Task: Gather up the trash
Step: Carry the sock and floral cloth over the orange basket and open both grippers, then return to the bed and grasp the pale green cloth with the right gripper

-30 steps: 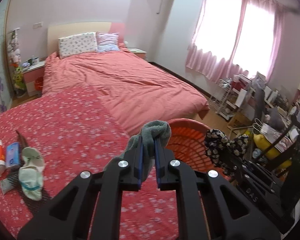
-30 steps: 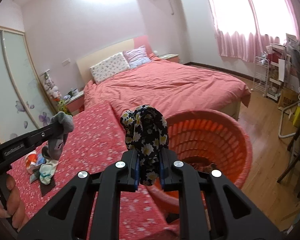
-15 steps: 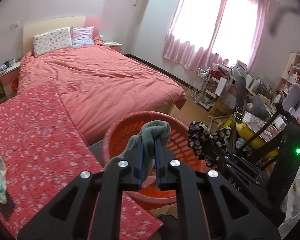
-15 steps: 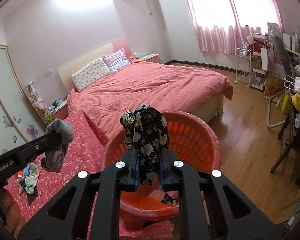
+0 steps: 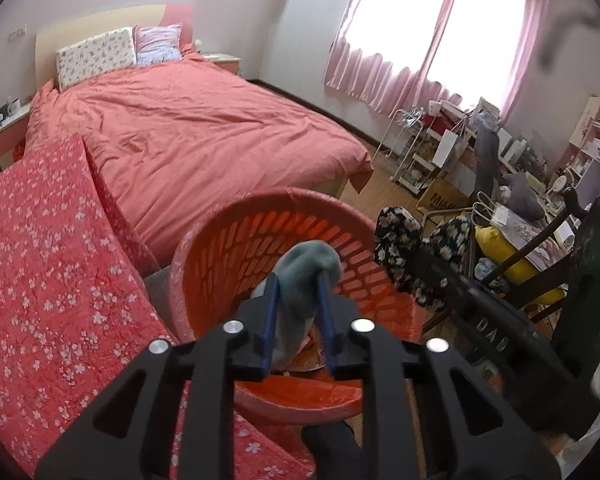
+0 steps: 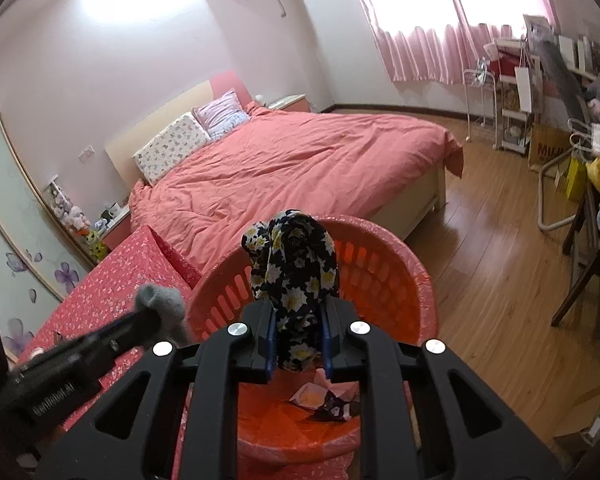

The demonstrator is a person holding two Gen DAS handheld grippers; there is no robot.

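Note:
My left gripper (image 5: 298,312) is shut on a grey sock (image 5: 305,270) and holds it over the mouth of the orange plastic basket (image 5: 260,224). My right gripper (image 6: 298,334) is shut on a black floral cloth (image 6: 296,256), also above the basket (image 6: 415,276). The floral cloth shows in the left wrist view (image 5: 395,232) at the basket's right rim. The grey sock shows in the right wrist view (image 6: 160,300) at the basket's left rim. Wrappers (image 6: 323,394) lie on the basket's bottom.
A table with a red floral cloth (image 5: 40,240) stands left of the basket. A large bed with a pink cover (image 5: 200,120) lies beyond. A cluttered desk, chair and shelves (image 5: 519,200) are to the right on the wooden floor (image 6: 491,272).
Both grippers moved right from over the table to above the basket, carrying the sock and the floral cloth. The left gripper's jaws stand slightly wider around the sock.

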